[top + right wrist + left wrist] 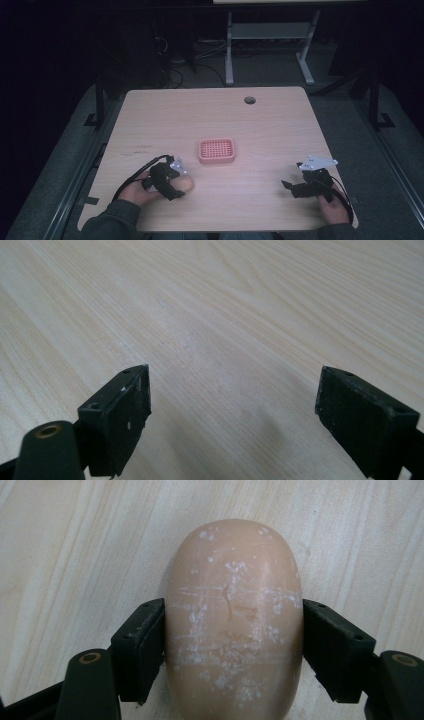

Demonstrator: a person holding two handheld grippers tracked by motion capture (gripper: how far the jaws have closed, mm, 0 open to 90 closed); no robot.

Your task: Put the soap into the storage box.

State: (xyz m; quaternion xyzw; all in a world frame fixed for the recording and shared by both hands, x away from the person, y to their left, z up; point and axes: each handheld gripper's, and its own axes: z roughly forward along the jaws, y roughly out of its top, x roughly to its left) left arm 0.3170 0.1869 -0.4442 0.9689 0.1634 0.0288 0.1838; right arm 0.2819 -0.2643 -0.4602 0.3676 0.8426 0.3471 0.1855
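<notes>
The left gripper [232, 645] fingers [140, 647] clamp a smooth, rounded soap bar [232, 615] across its middle; likely hard and slippery. The right gripper [232, 410] fingers stand wide over the bare surface [225, 305].

I am working in what looks like a lab or test room: a pale wood-topped desk [280, 120] with a cable hole [249, 100], a second white-legged desk [270, 45] behind it, loose cables [172, 65] on grey carpet [380, 165], dark surroundings.
</notes>
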